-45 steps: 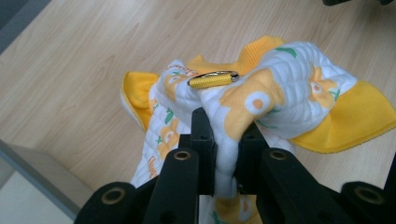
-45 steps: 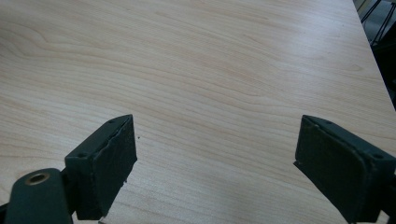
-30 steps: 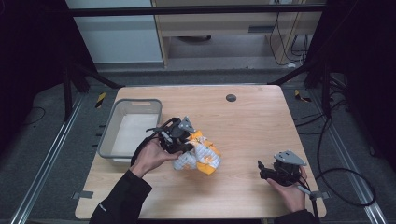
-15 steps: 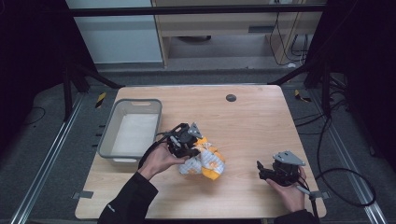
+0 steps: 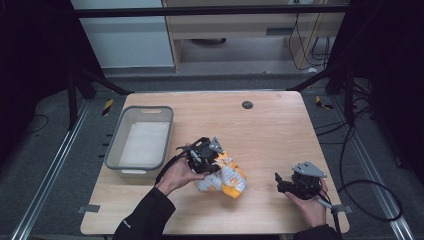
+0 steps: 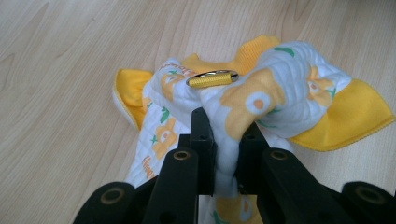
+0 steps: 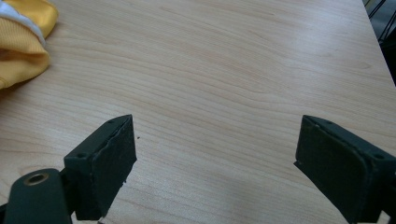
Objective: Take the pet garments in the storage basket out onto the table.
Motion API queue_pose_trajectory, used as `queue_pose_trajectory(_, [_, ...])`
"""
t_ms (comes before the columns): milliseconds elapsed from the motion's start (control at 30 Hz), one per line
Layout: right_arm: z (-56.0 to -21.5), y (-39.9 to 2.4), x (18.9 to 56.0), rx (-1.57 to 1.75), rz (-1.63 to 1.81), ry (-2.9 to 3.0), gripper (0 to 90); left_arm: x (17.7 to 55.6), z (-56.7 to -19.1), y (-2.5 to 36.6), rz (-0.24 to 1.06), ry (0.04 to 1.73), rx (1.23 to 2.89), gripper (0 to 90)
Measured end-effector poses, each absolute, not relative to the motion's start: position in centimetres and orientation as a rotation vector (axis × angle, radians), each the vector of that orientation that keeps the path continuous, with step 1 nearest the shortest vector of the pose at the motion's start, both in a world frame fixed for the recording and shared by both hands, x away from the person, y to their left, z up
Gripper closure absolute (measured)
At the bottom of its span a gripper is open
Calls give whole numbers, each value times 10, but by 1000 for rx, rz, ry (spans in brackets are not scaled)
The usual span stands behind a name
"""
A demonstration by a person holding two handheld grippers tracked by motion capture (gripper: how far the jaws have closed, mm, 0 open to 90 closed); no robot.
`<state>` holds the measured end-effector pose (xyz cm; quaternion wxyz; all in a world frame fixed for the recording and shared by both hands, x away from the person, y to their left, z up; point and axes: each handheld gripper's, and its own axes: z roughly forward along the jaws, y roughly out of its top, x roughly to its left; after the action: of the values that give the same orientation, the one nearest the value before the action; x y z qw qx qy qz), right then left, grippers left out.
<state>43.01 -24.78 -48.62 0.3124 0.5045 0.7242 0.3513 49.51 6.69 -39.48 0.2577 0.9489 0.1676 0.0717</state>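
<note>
Wooden table: left gripper fingers pinch bib; right gripper wide.

We see a light wooden worktop; on it lie a grey plastic tub at left and a yellow-white printed cloth.

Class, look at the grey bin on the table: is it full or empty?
Empty. In the high view the grey bin shows only its bare pale floor; the yellow-and-white cloth lies outside it on the table.
</note>
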Motion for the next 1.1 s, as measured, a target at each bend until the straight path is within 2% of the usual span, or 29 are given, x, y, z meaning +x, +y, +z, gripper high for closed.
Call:
queue_pose_trajectory(467, [-487, -248, 431, 1330, 919, 1922, 119, 494, -413, 54, 167, 412, 2624, 772])
queue_pose_trajectory(867, [-488, -247, 430, 1338, 917, 1924, 115, 491, -423, 53, 162, 390, 2640, 666])
queue_pose_trajectory(1100, [-488, -247, 430, 1337, 918, 1924, 115, 489, -424, 58, 189, 392, 2637, 541])
